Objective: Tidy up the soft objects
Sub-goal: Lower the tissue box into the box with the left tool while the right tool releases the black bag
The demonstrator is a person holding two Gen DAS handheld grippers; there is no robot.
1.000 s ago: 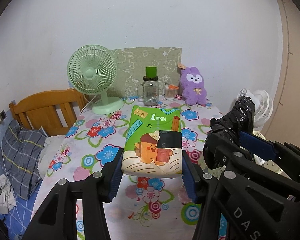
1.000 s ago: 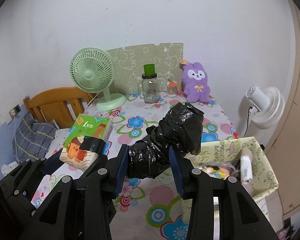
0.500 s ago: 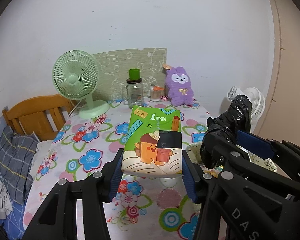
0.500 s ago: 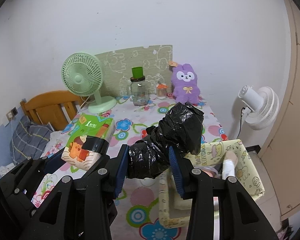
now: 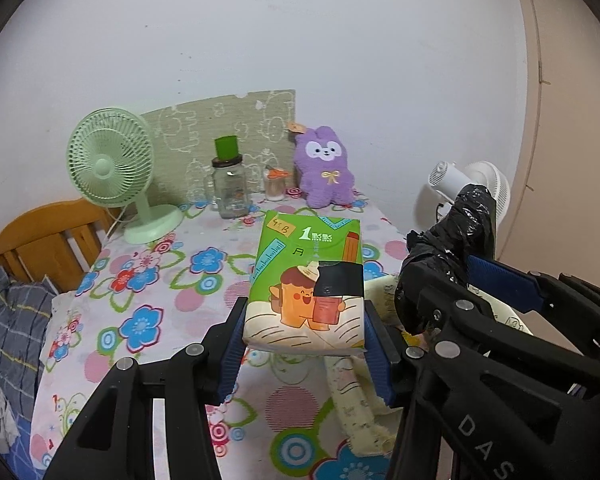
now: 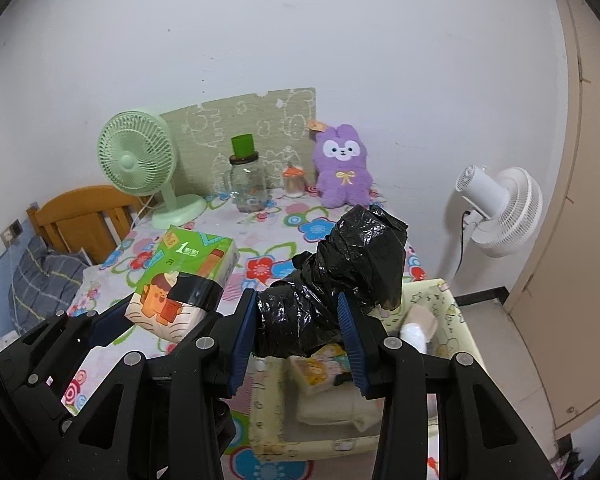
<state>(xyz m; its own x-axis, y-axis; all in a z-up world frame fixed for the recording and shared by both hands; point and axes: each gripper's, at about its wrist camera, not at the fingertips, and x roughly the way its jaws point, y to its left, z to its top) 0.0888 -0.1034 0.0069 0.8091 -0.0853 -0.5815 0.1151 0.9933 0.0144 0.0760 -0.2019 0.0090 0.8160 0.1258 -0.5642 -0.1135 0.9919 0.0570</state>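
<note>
My left gripper [image 5: 305, 346] is shut on a green tissue pack [image 5: 309, 280] with a cartoon print, held above the flowered tablecloth. The same pack [image 6: 184, 276] shows at the left of the right wrist view. My right gripper [image 6: 300, 338] is shut on a crumpled black plastic bag [image 6: 340, 276], which hangs over a pale yellow fabric basket [image 6: 458, 312] at the table's right edge. That bag [image 5: 448, 256] also appears right of the pack in the left wrist view. A purple plush rabbit [image 5: 325, 170] sits against the back wall.
A green desk fan [image 5: 112, 164], a glass jar with a green cap [image 5: 229, 186] and a small jar [image 5: 275, 184] stand at the back. The basket holds several soft items. A white floor fan [image 6: 496, 210] stands right; a wooden bed frame [image 6: 84, 216] left.
Both grippers have drawn back from the wall and shifted right with their loads; the fan, jar and plush look farther off, and the basket now lies under the black bag.
</note>
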